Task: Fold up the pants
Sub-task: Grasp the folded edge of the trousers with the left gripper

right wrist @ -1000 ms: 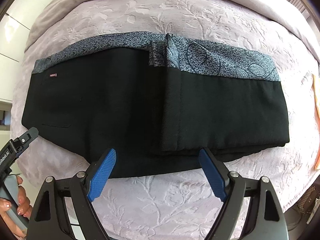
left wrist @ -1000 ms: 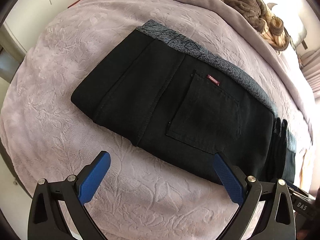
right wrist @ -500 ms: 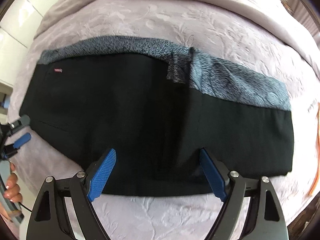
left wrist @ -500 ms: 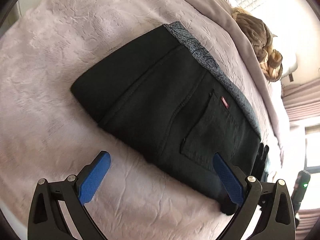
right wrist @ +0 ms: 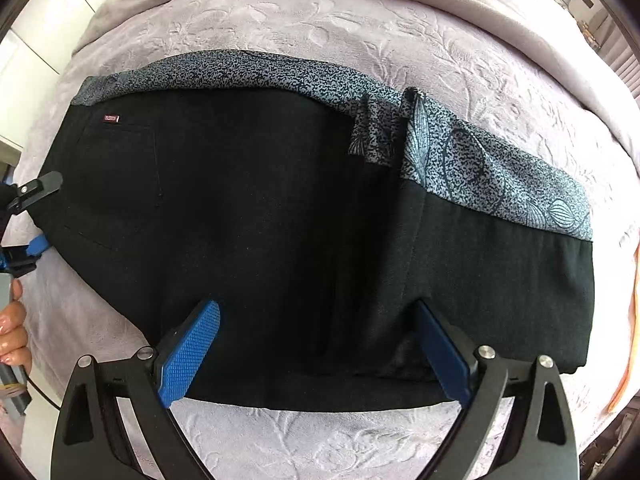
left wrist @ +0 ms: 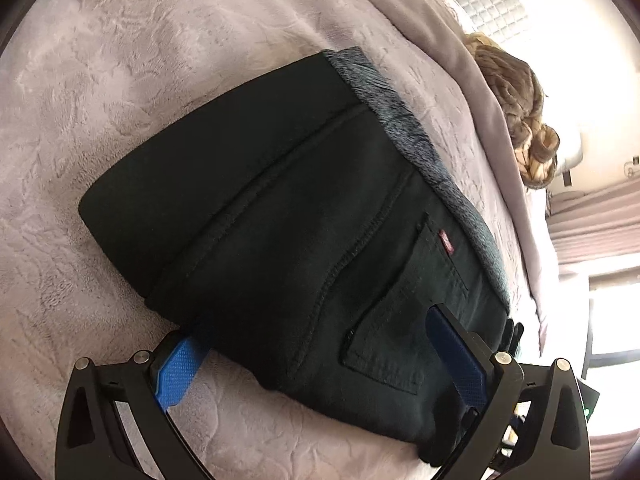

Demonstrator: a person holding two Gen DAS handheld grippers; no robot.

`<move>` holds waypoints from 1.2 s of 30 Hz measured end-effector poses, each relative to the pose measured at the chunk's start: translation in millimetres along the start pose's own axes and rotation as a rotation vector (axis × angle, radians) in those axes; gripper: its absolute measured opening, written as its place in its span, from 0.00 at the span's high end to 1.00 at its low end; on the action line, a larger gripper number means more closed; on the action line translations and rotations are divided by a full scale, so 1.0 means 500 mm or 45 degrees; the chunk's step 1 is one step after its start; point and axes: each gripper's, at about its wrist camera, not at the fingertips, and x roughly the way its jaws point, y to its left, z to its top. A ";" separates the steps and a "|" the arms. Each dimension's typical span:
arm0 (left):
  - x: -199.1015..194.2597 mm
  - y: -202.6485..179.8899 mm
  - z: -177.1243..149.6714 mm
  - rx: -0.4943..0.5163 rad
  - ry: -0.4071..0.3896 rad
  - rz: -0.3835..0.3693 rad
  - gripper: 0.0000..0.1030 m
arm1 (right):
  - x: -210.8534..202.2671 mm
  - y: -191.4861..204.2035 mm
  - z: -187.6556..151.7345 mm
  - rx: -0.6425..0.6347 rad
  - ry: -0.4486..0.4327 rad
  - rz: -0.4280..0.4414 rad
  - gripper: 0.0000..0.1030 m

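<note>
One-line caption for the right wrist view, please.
Open right gripper poised over the near edge of black pants lying folded on a patterned garment on the bed; left gripper at their pocket end.

Daylight glare upper right; fisheye edges bend and vignette.

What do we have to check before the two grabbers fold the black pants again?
1. Left gripper open wide: ok.
2. Left gripper straddling the edge of the black pants, one blue finger tucked under, the other above: ok.
3. Right gripper open over the near edge of the pants: ok.
4. Right gripper's fingers under the fabric: cannot tell.
5. Pants lying flat on the bedspread: ok.
6. Patterned cloth beneath the pants safely out of the grip: cannot tell.
</note>
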 end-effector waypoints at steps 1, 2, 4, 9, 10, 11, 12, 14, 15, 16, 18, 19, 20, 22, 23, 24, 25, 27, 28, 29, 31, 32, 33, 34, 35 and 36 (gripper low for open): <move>0.004 0.005 0.002 -0.019 -0.001 -0.005 0.00 | 0.001 0.001 0.000 -0.002 0.000 0.000 0.05; 0.006 0.009 0.004 -0.033 0.003 -0.007 0.00 | 0.005 0.005 -0.001 -0.004 0.001 0.000 0.05; 0.001 0.007 0.005 -0.050 -0.013 0.000 0.06 | 0.007 0.009 -0.002 -0.013 0.006 0.000 0.05; -0.025 -0.016 -0.009 0.041 -0.065 0.240 0.52 | -0.015 0.005 0.003 -0.011 0.025 0.024 0.04; -0.033 -0.020 -0.011 0.060 -0.079 0.248 0.58 | -0.027 0.000 0.005 -0.006 0.022 0.026 0.04; -0.044 -0.028 -0.014 0.086 -0.098 0.254 0.60 | -0.035 -0.005 0.005 -0.004 0.015 0.029 0.04; -0.050 -0.037 -0.016 0.109 -0.110 0.268 0.61 | -0.049 -0.007 0.009 -0.005 0.001 0.040 0.04; -0.056 -0.057 -0.022 0.166 -0.139 0.305 0.61 | -0.078 -0.009 0.020 -0.022 -0.034 0.058 0.04; -0.058 -0.064 -0.024 0.178 -0.149 0.318 0.61 | -0.088 -0.008 0.026 -0.037 -0.047 0.056 0.04; -0.059 -0.065 -0.025 0.168 -0.151 0.316 0.61 | -0.093 -0.007 0.031 -0.049 -0.053 0.053 0.04; -0.060 -0.052 -0.021 0.109 -0.140 0.280 0.61 | -0.099 -0.004 0.044 -0.062 -0.057 0.048 0.04; -0.065 -0.042 -0.019 0.077 -0.146 0.225 0.56 | -0.098 -0.003 0.047 -0.060 -0.054 0.048 0.04; -0.067 -0.039 -0.019 0.063 -0.147 0.177 0.51 | -0.096 -0.004 0.052 -0.057 -0.051 0.052 0.04; -0.056 -0.014 -0.015 0.017 -0.131 0.032 0.31 | -0.089 -0.004 0.057 -0.044 -0.045 0.065 0.04; -0.045 -0.005 -0.013 0.000 -0.118 0.028 0.31 | -0.083 -0.005 0.057 -0.039 -0.039 0.072 0.04; -0.035 0.004 -0.012 -0.011 -0.105 0.019 0.31 | -0.077 -0.003 0.056 -0.039 -0.031 0.076 0.04; -0.025 0.016 -0.010 -0.027 -0.099 -0.008 0.31 | -0.072 -0.002 0.055 -0.041 -0.026 0.077 0.04; -0.022 0.027 -0.008 -0.047 -0.108 -0.043 0.31 | -0.066 0.003 0.051 -0.047 -0.019 0.083 0.04; -0.022 0.027 -0.006 -0.050 -0.104 -0.043 0.31 | -0.067 0.008 0.048 -0.050 -0.016 0.088 0.04; -0.025 0.023 -0.007 -0.045 -0.099 -0.029 0.31 | -0.071 0.013 0.044 -0.052 -0.015 0.094 0.04; -0.041 -0.009 -0.014 0.040 -0.123 0.050 0.36 | -0.076 0.016 0.049 -0.060 -0.019 0.105 0.04; -0.047 -0.027 -0.020 0.089 -0.145 0.103 0.42 | -0.079 0.017 0.052 -0.065 -0.027 0.108 0.04; -0.056 -0.051 -0.025 0.161 -0.168 0.204 0.56 | -0.086 0.018 0.061 -0.070 -0.039 0.113 0.04; -0.059 -0.067 -0.028 0.216 -0.177 0.298 0.63 | -0.092 0.025 0.071 -0.073 -0.048 0.122 0.04; -0.062 -0.074 -0.029 0.223 -0.175 0.319 0.63 | -0.096 0.026 0.077 -0.074 -0.052 0.133 0.04; -0.066 -0.076 -0.030 0.216 -0.184 0.322 0.63 | -0.104 0.028 0.092 -0.077 -0.054 0.154 0.04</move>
